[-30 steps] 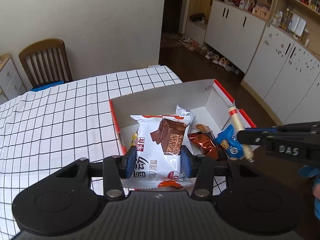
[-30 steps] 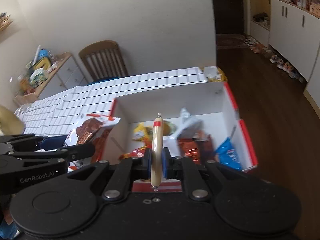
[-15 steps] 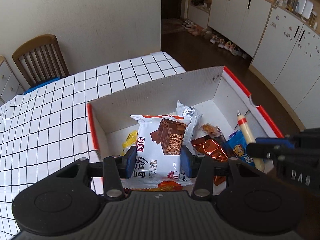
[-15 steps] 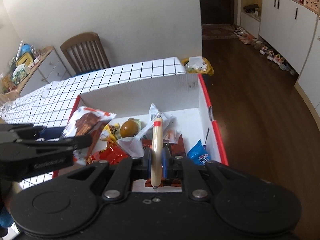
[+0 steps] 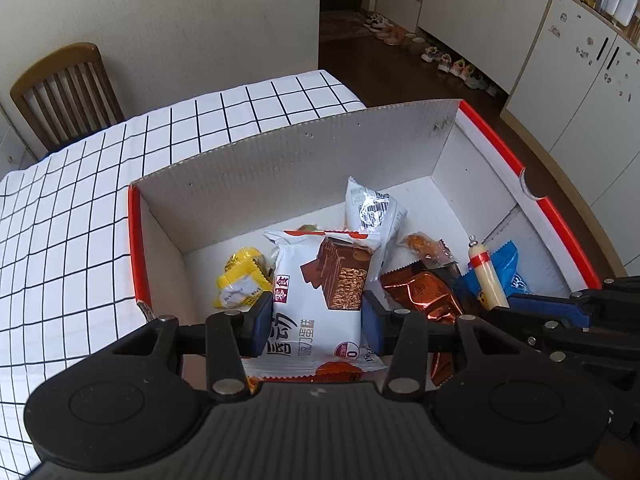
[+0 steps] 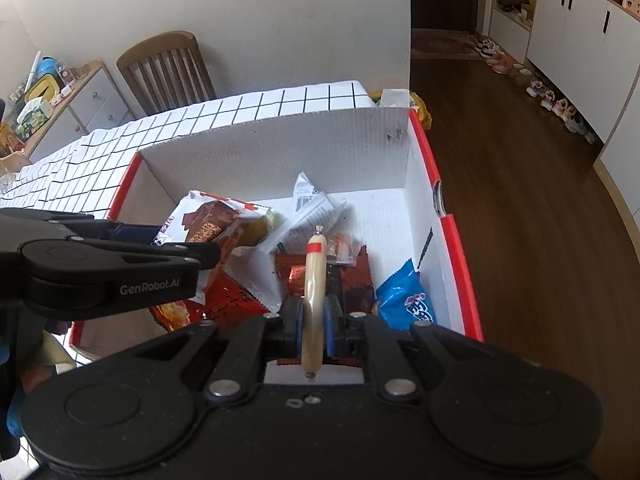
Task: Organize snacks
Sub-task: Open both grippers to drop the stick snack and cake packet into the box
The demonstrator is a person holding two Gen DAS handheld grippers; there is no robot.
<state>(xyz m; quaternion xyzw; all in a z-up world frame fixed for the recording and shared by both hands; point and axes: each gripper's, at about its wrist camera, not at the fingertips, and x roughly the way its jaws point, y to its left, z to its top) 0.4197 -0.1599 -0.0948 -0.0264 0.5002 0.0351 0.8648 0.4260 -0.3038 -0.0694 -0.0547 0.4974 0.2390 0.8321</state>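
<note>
Two loads poised over the box (image 5: 304, 148): left hand-held gripper (image 5: 312, 320) clamping the wafer packet (image 5: 320, 292), right hand-held gripper (image 6: 314, 320) pinching the sausage stick (image 6: 314, 280); next, probably lowering and releasing both among the snacks.

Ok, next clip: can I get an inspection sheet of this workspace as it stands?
Surface: table with a black-grid white cloth.
Job's things: white, red-edged box holding snack packets; white wafer packet; sausage stick.
Clutter: nothing seen on the cloth.
Grippers: left hand-held gripper shut on the wafer packet; right hand-held gripper shut on the sausage stick; both over the box.
Cables: nothing seen.
Surroundings: wooden chair, white cabinets, shoes on the floor.
</note>
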